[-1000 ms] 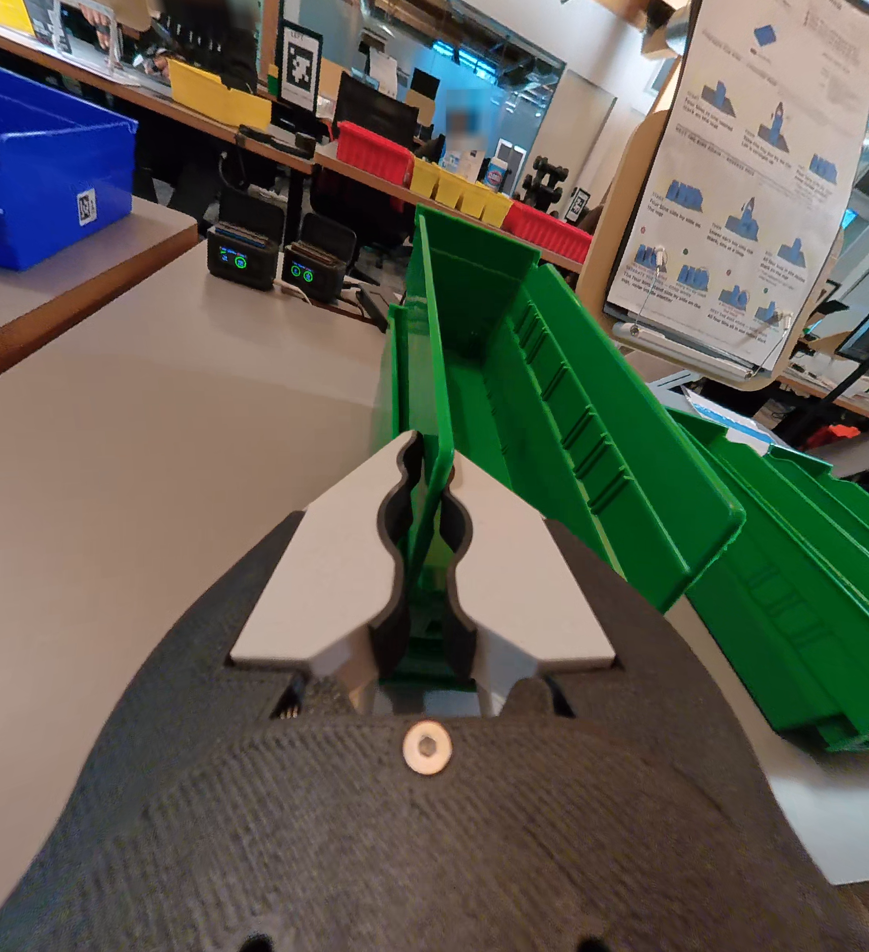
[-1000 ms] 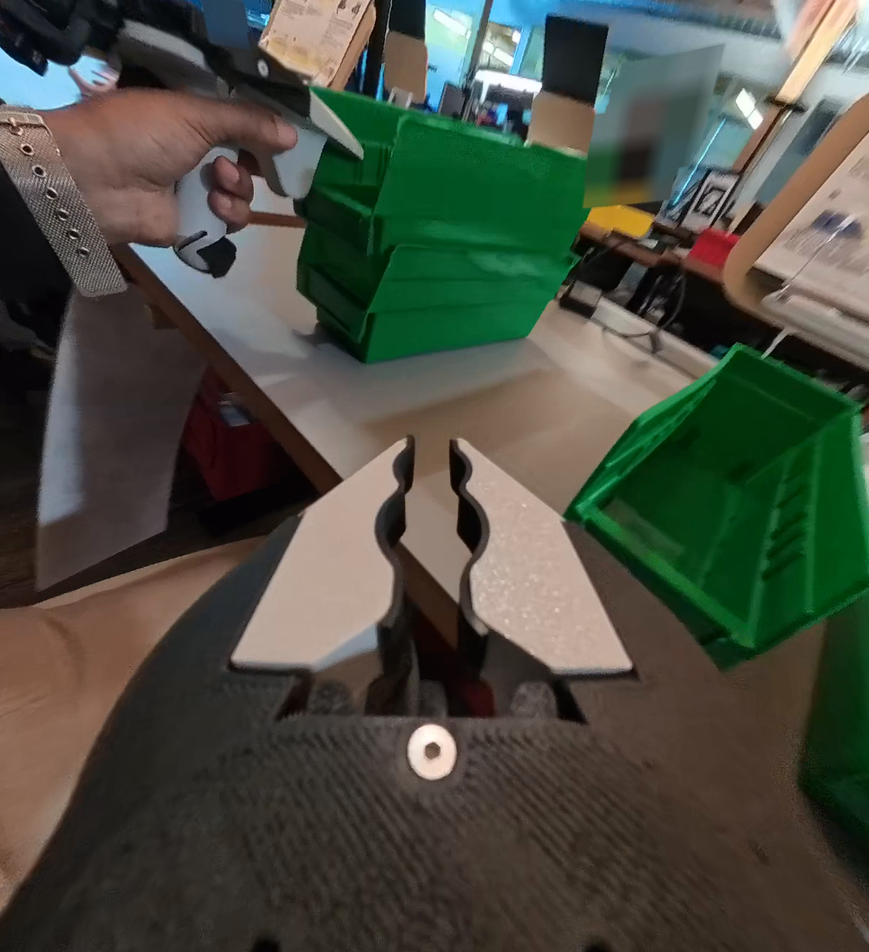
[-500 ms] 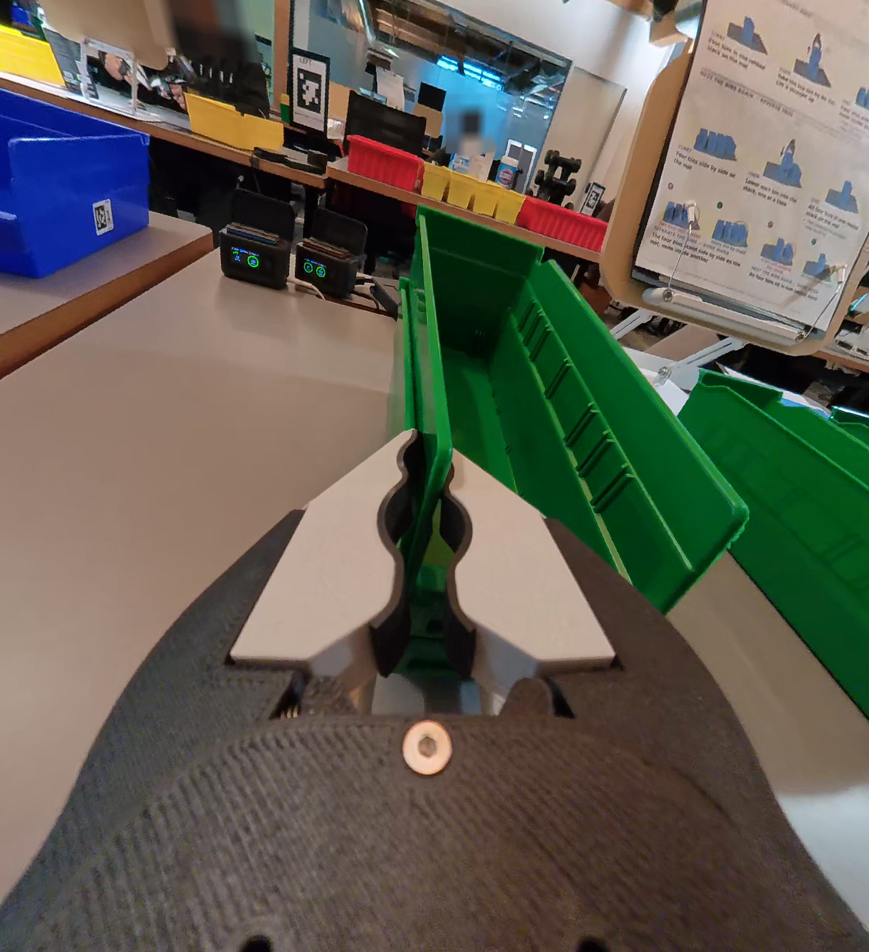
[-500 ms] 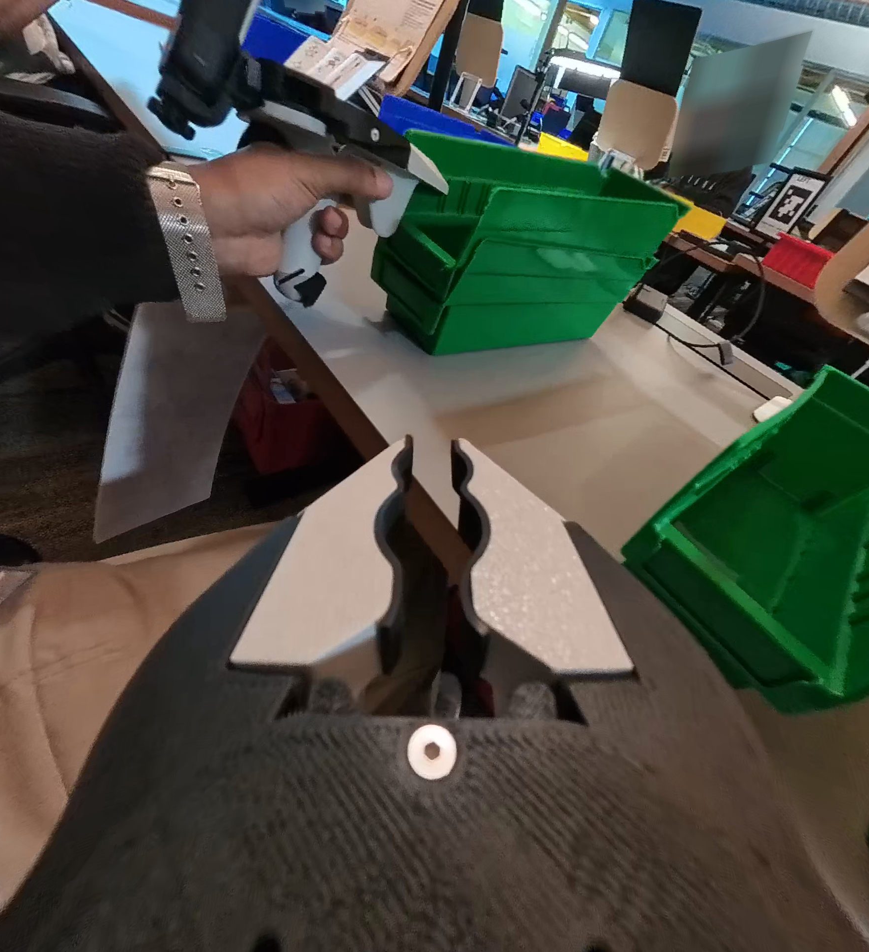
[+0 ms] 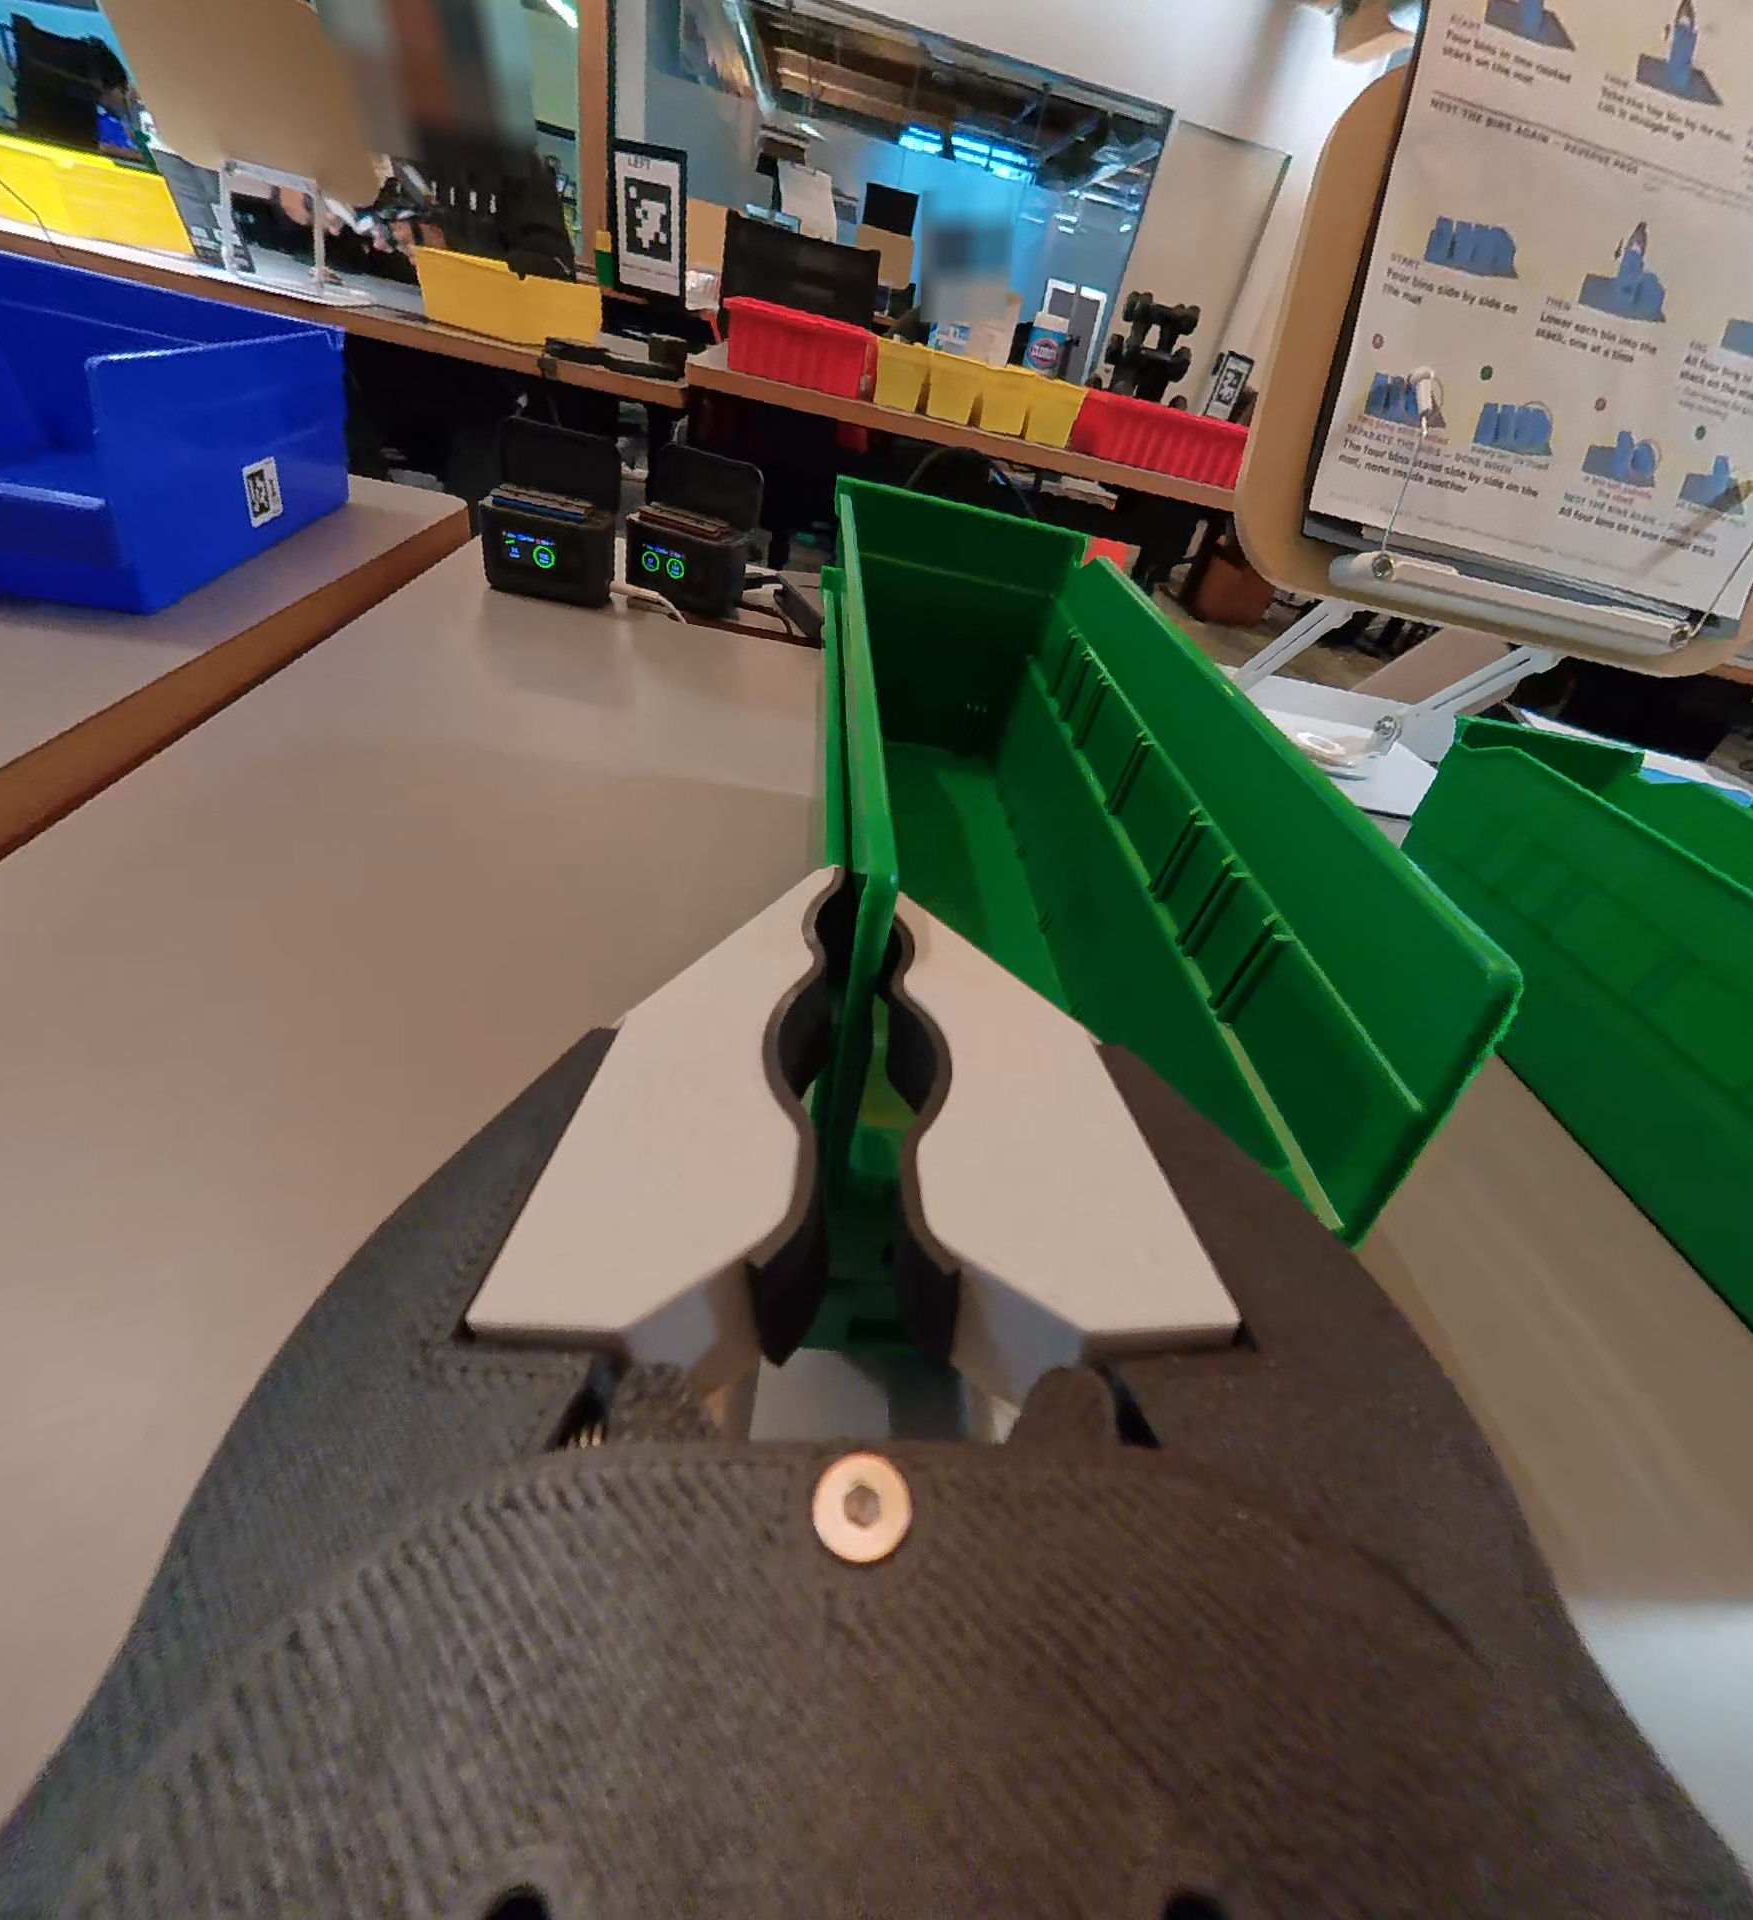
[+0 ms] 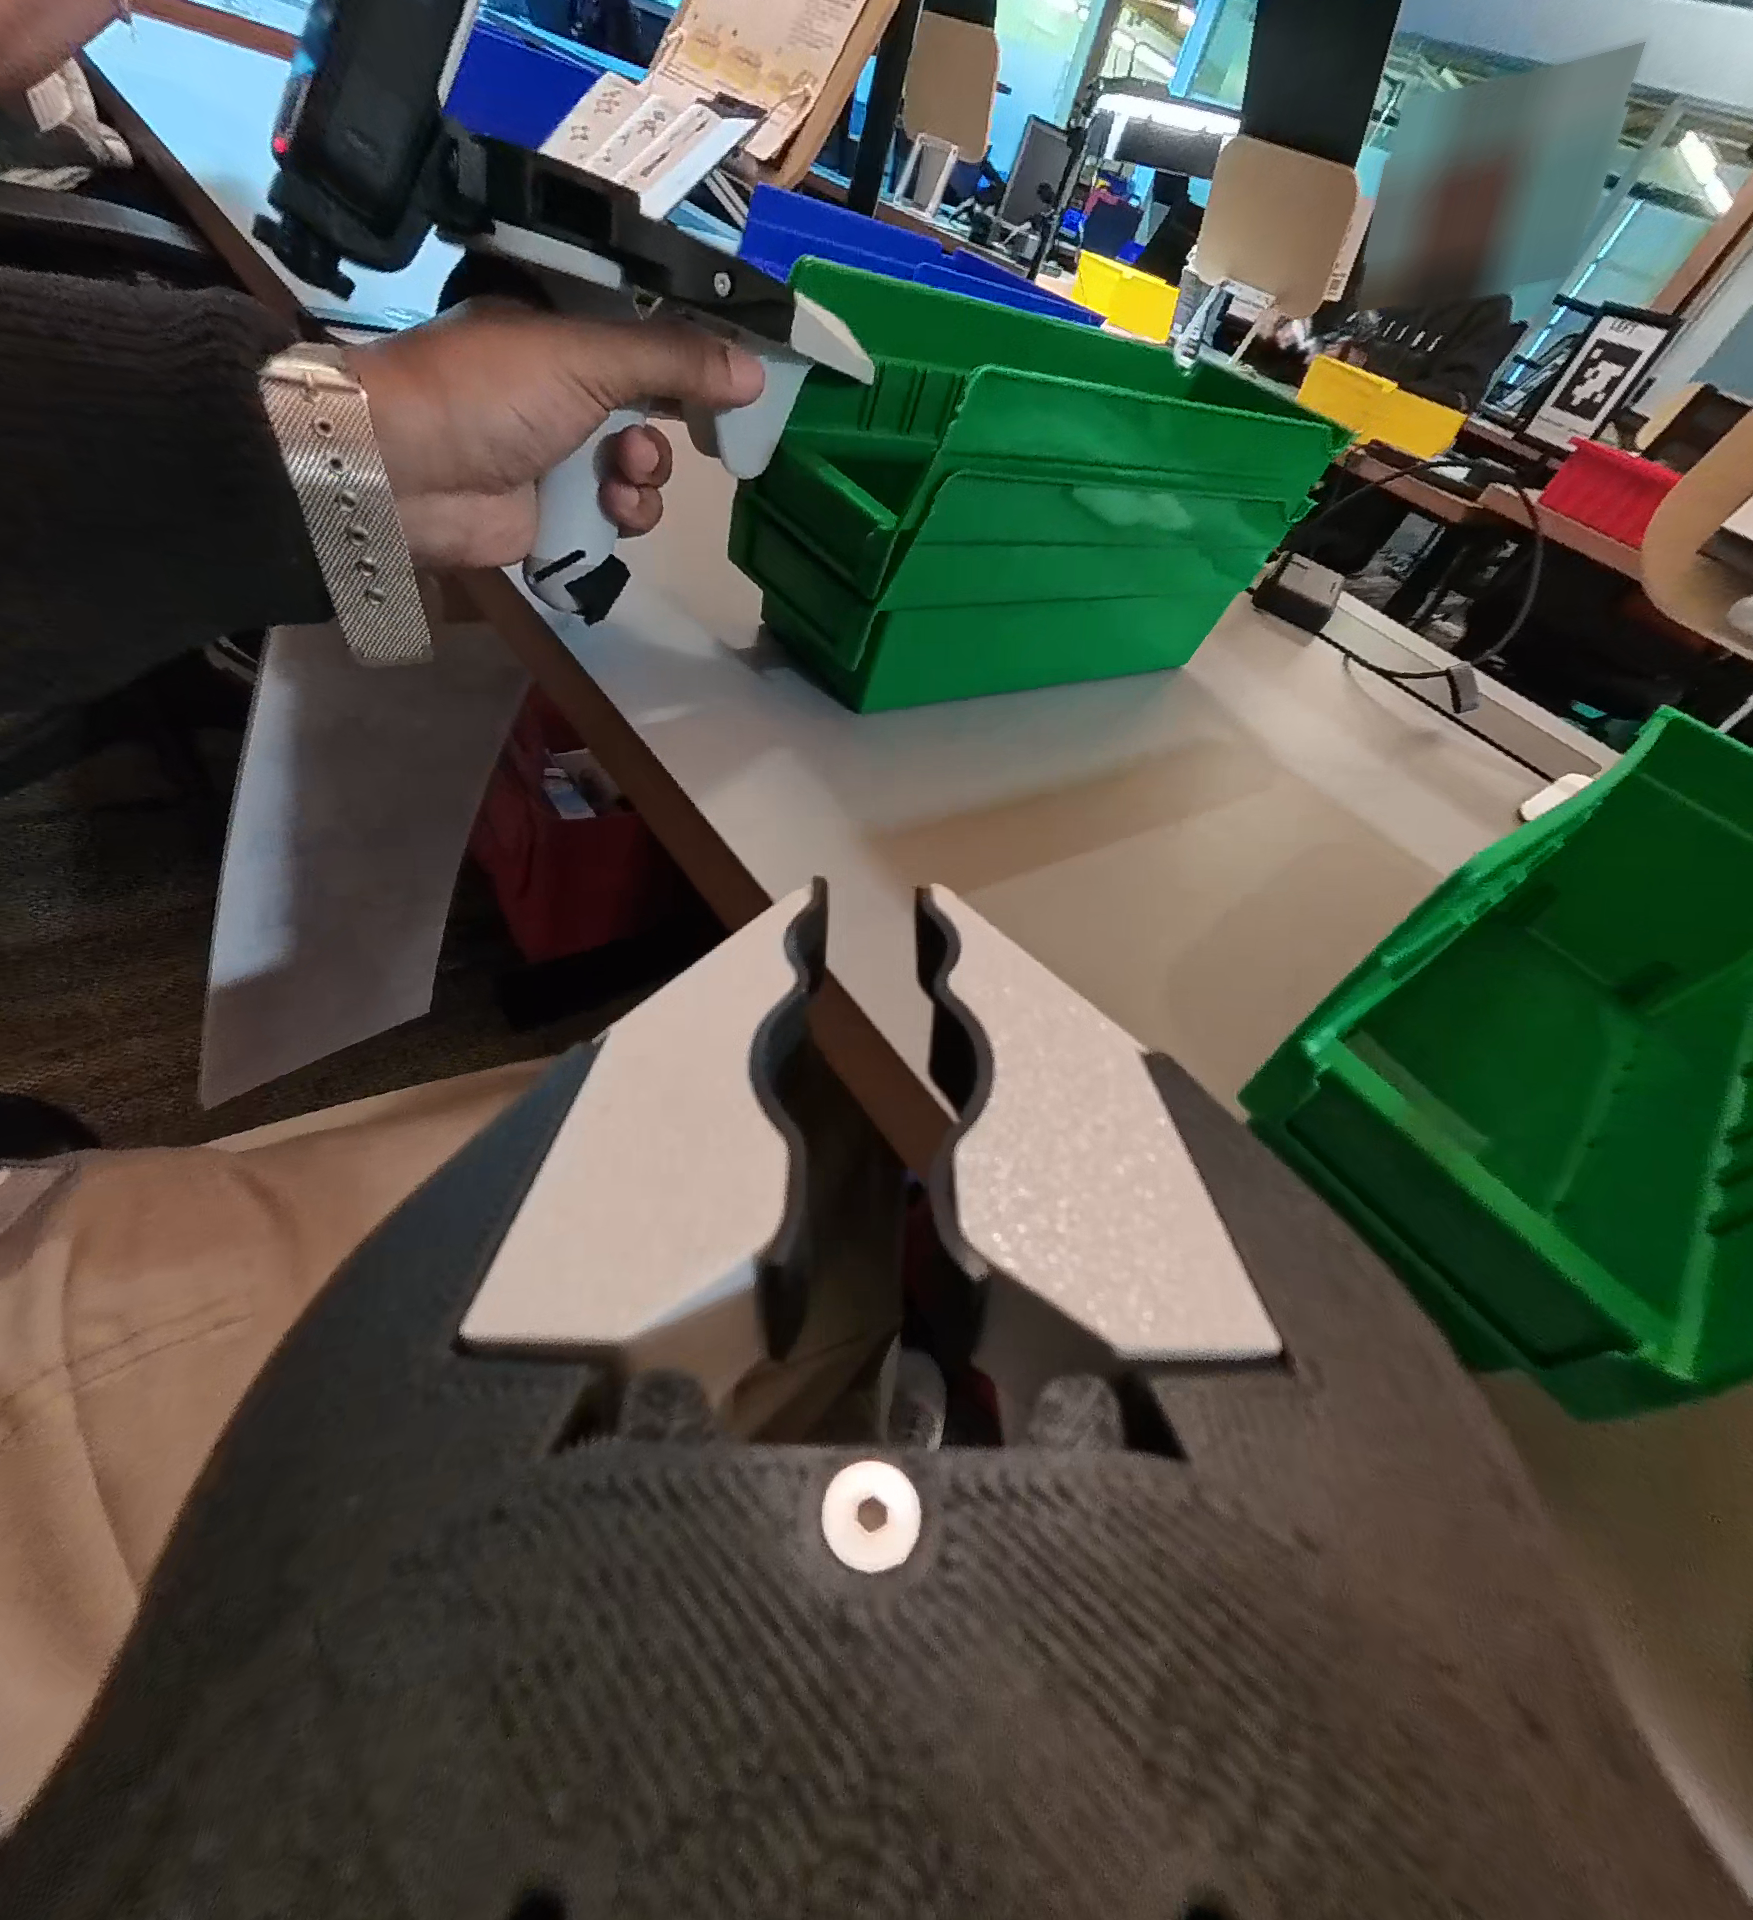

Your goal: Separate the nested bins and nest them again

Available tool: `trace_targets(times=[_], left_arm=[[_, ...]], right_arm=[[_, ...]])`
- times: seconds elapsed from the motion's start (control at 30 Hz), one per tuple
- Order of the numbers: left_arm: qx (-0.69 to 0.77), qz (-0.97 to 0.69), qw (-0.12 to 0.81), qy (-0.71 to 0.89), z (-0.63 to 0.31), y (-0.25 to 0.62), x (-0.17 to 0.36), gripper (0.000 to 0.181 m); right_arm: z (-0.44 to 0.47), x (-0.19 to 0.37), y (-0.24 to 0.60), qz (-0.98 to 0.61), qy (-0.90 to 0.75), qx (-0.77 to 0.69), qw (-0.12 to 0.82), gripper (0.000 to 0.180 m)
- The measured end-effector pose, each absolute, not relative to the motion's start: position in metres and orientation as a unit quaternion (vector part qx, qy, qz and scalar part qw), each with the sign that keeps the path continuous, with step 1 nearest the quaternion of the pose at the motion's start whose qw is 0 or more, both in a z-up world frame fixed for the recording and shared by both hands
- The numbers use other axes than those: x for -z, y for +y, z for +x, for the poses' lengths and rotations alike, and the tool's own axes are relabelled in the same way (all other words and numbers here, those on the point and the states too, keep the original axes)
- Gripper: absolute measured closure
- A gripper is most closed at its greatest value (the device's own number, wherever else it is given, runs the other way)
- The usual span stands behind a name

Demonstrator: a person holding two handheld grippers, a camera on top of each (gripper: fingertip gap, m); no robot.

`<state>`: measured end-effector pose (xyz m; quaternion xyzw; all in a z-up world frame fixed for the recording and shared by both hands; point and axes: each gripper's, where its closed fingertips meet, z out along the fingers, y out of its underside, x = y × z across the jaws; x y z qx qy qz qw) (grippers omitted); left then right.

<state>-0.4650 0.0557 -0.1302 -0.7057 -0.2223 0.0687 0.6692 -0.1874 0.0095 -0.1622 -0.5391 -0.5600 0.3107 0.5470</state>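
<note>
Busy workshop benches with blue, yellow and red bins fill the background, and your work sits on a pale grey tabletop (image 5: 332, 935). Your left gripper (image 5: 864, 914) is clenched on the near left side wall of a long, narrow green plastic bin (image 5: 1142, 883), the rim pinched between the grey fingers (image 5: 664, 1122). From the right wrist view that same bin (image 6: 1111, 426) is the top one of a stack of green bins (image 6: 1007, 623) at the far left of the table, its near end tilted up out of the one below, so it is part-way out and not yet free. The bin's long axis runs straight away from your left gripper, so I judge the lift must go up and slightly back along that line to clear the nest. Your right gripper (image 6: 870, 904) is released, its jaws slightly apart with nothing between them, hovering over the near table edge (image 6: 851, 1049) well apart from the stack. Just right of it lies another green bin (image 6: 1599, 1091), tipped with its open side towards you; more green bins (image 5: 1661, 935) sit to the right in the left wrist view. The left hand (image 6: 529, 436) alone reaches the stack, and the right is nearer the tipped bin.
</note>
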Motion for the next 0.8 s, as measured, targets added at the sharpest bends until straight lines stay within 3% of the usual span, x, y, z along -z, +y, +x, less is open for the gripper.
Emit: trace_targets(times=[0.2,0.43,0.6,0.8], left_arm=[[-0.072,-0.701,0.662,-0.254,-0.464,0.048,0.13,0.181],[-0.1,-0.692,0.664,-0.266,-0.457,0.039,0.13,0.181],[-0.085,-0.685,0.676,-0.258,-0.456,0.038,0.13,0.181],[-0.088,-0.683,0.68,-0.249,-0.456,0.038,0.13,0.18]], right_arm=[[-0.171,0.13,0.039,-0.538,-0.505,-0.316,0.597,0.16],[-0.073,0.067,0.159,-0.58,-0.31,-0.262,0.707,0.141],[0.018,0.081,0.24,-0.628,-0.228,-0.134,0.732,0.128],[0.034,0.139,0.274,-0.737,-0.201,-0.139,0.63,0.102]])
